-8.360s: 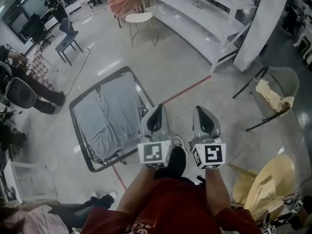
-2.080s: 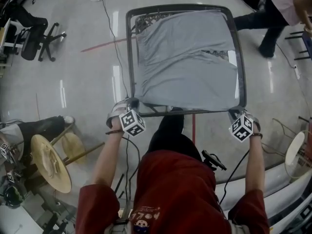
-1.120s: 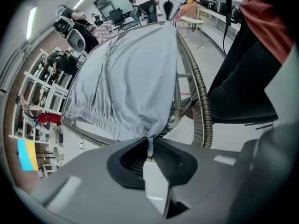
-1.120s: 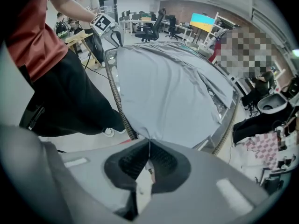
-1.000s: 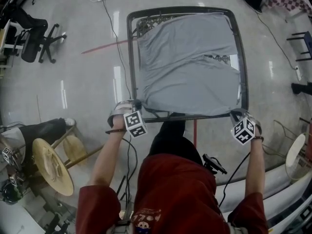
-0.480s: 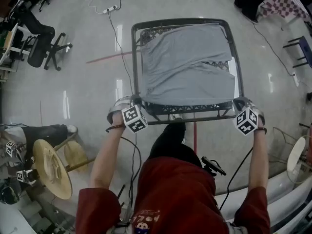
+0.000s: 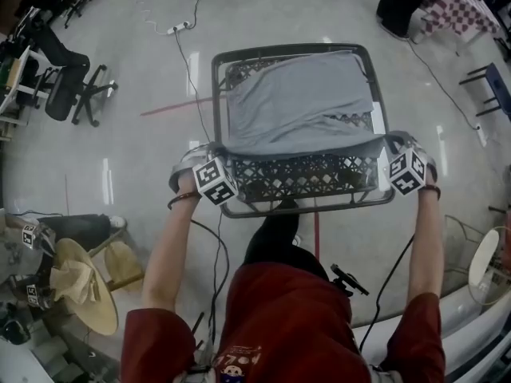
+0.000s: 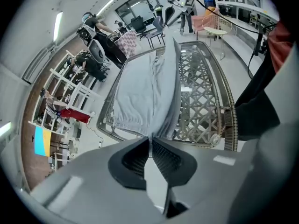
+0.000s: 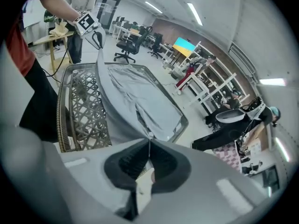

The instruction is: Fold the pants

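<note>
Both my grippers are clamped on the pants right now. In the head view the left gripper [image 7: 219,156] sits at the middle left of the frame and the right gripper [image 7: 391,148] at the middle right. Each one pinches a near corner of the grey pants [image 7: 295,102]. That near edge runs pretty much straight from one gripper to the other, held up off the table [image 7: 303,180], and the table's lattice top shows bare just below it. The rest of the pants lies spread over the far part of the table, toward the top of the frame.

In the left gripper view the jaws are almost together, with only a thin bit of fabric between the pads, and the cloth stretches away up the middle. The right gripper view shows the same: jaws squeezed on a corner, pants running off toward the upper left.
</note>
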Motion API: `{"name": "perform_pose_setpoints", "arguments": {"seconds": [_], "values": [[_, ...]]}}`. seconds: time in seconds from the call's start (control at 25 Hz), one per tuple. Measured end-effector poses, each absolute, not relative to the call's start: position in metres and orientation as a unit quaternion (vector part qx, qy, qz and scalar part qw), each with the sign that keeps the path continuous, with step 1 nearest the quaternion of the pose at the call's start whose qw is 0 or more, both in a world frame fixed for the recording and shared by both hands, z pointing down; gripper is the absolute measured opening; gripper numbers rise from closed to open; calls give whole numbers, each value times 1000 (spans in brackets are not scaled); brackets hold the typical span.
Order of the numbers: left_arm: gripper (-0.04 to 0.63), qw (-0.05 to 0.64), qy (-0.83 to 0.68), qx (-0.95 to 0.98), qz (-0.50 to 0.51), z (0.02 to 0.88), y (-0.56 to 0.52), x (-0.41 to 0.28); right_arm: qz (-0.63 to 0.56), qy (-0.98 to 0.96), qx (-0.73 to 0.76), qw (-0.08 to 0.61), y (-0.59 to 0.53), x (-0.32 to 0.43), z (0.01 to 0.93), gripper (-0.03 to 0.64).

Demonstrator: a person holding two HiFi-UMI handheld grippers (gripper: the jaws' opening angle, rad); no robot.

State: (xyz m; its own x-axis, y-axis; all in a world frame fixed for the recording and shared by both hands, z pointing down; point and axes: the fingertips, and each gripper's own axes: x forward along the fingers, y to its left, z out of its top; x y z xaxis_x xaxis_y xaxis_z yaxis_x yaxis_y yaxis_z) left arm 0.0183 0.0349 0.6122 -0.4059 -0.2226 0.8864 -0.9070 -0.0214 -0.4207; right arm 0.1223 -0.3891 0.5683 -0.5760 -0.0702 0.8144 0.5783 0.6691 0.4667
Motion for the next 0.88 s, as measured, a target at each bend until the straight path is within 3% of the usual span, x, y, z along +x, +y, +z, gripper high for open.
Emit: {"name": "perform_pose_setpoints", "arguments": {"seconds": [0.88], "values": [[31,356,-652,428,515,642,-12,-178,-432,-768,-185,435,-461,-157,595,9]]}}
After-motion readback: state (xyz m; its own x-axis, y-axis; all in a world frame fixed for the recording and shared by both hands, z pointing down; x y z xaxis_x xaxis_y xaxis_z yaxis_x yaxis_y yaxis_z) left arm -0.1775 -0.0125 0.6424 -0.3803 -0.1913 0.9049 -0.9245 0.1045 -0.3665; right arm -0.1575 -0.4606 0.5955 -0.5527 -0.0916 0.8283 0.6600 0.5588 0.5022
